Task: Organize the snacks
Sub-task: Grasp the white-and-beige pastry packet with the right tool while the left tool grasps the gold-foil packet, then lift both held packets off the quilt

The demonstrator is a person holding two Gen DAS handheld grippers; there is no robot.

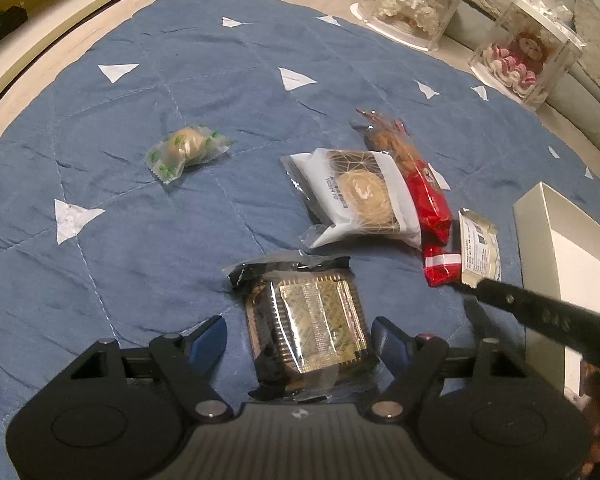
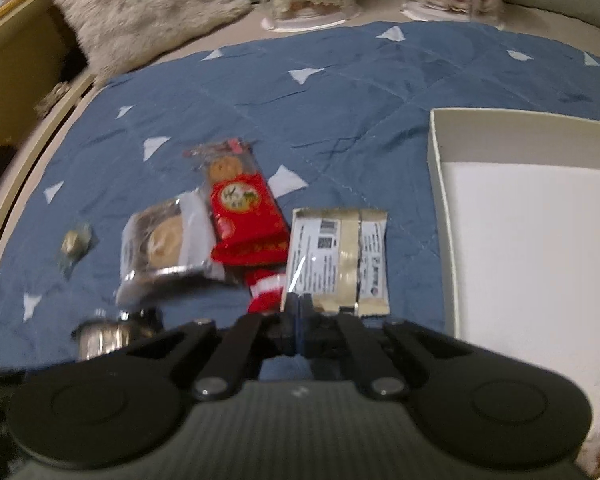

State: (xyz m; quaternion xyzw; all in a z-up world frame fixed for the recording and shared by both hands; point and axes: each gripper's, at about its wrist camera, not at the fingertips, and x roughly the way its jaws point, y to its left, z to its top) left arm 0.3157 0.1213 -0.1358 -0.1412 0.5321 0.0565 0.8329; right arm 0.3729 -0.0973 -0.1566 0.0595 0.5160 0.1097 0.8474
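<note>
1. Looking down from the left wrist: the left gripper (image 1: 300,340) stands wide, its blue pads either side of a dark gold-patterned cake packet (image 1: 314,328); I cannot tell if they touch it. Beyond lie a white pastry packet (image 1: 360,196) whose print is too small to read, a red snack pack (image 1: 428,208), a green-and-clear wrapped sweet (image 1: 184,150), and the white box (image 1: 548,232) at the right. All rest on a blue quilted mat (image 1: 160,240) with white triangles.

2. From the right wrist, blurred: the right gripper (image 2: 298,312) is closed at the near edge of a cream label-side packet (image 2: 340,256); its barcode shows, the text is unreadable. I cannot tell if the wrapper is pinched. A fluffy cushion (image 2: 140,4) sits behind.
</note>
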